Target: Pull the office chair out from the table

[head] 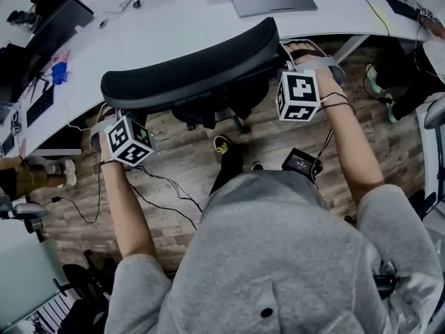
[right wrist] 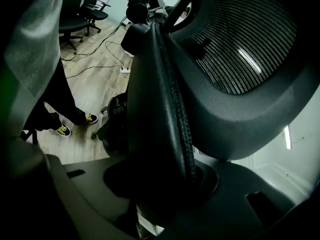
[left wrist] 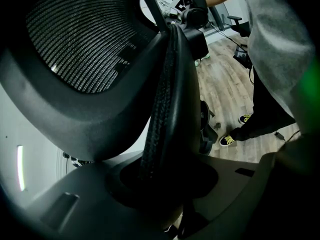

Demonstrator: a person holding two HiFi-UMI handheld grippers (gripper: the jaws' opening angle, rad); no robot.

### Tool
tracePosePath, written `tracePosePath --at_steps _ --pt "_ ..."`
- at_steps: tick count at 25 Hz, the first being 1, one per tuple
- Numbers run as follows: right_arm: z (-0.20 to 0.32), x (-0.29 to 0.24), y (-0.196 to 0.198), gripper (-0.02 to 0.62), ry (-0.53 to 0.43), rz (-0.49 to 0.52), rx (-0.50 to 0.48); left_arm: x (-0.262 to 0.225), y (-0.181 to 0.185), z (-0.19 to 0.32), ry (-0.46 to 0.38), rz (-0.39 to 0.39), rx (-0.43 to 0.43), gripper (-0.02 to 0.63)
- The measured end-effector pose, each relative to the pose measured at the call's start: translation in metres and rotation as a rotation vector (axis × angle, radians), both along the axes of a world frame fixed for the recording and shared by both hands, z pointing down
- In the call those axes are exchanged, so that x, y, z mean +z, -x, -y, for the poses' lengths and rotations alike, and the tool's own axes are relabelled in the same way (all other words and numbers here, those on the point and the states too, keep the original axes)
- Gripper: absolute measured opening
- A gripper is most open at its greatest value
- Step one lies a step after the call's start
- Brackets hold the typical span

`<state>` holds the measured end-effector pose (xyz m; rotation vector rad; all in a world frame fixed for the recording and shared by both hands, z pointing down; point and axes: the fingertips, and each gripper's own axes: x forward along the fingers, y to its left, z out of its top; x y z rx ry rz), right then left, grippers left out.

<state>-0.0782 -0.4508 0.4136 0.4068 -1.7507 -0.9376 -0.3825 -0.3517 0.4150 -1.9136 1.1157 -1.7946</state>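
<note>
On the chair [head: 195, 65] I see black woven mesh in a matt plastic frame; the floor [head: 182, 164] is grained wood, the table [head: 174, 19] smooth white.

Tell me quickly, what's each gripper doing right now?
Left gripper: closed on the left edge of the office chair backrest.
Right gripper: closed on the right edge of the same backrest.

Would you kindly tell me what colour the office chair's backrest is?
The backrest is black with a fine mesh panel, clearest in the left gripper view.
</note>
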Motion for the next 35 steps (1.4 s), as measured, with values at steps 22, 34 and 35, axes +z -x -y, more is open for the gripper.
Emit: tracePosePath --at_steps 22,34,35 --pt "-0.018 0.001 -0.016 0.143 0.009 -0.034 -0.056 0.0 -0.017 -0.022 0.014 0.005 -0.013 0.14" --pt "-0.052 0.0 -0.037 0.14 -0.007 -0.025 -0.066 -0.001 -0.041 -0.061 0.01 0.001 -0.024 0.14" --pt "-0.054 0.0 -0.04 0.14 -0.007 -0.026 -0.067 0.0 -0.044 -0.063 0.01 0.0 -0.027 0.14"
